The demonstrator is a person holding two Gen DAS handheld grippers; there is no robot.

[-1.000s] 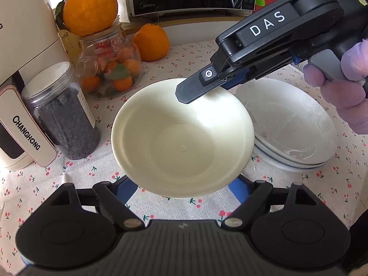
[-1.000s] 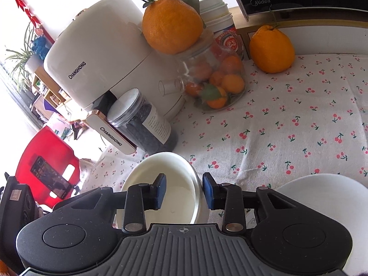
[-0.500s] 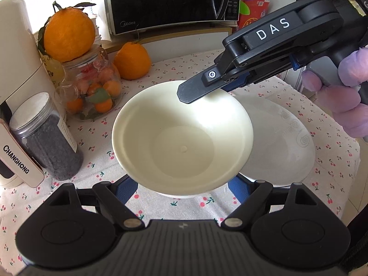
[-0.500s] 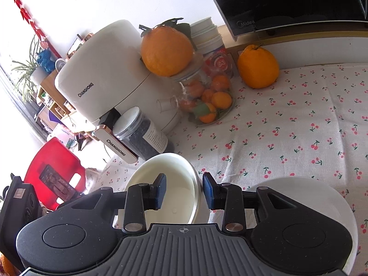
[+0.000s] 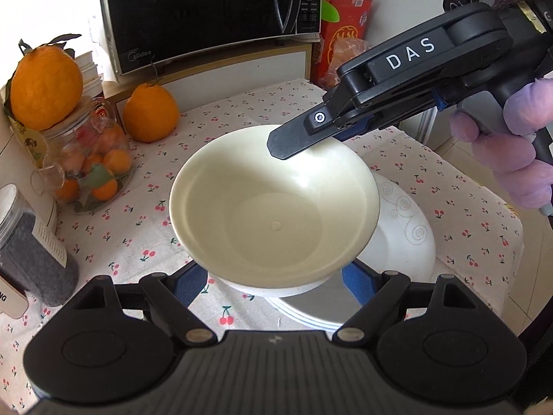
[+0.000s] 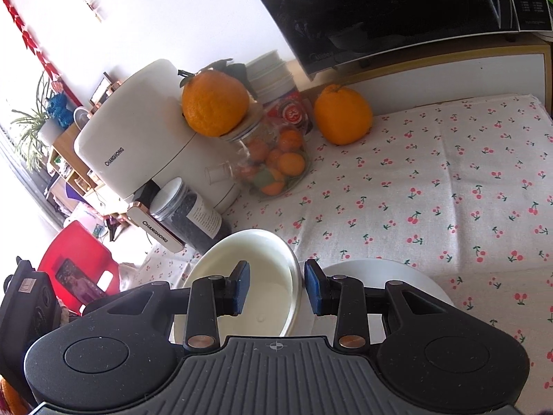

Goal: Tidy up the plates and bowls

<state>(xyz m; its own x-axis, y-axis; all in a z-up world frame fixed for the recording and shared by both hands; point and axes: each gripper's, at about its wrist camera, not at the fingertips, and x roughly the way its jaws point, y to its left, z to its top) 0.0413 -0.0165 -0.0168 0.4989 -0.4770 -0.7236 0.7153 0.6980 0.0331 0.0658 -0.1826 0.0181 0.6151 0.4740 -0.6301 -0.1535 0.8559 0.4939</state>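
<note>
A cream bowl hangs in the air, held from both sides. My left gripper grips it low at the near side, its blue pads wide apart against the bowl's foot. My right gripper is shut on the far rim of the bowl, one pad inside and one outside the wall. In the left wrist view its upper finger reaches over that rim. A stack of white plates with a swirl pattern lies on the tablecloth, partly under the bowl; the top plate shows beside my right pads.
A glass jar of small oranges with a big orange on top, a loose orange, a dark-filled jar and a white appliance crowd the left. A microwave stands behind. A gloved hand holds the right gripper.
Both grippers have carried the bowl to the right; it now hangs partly over the plate stack. The jars and oranges have slid left in view. Neither grip has changed.
</note>
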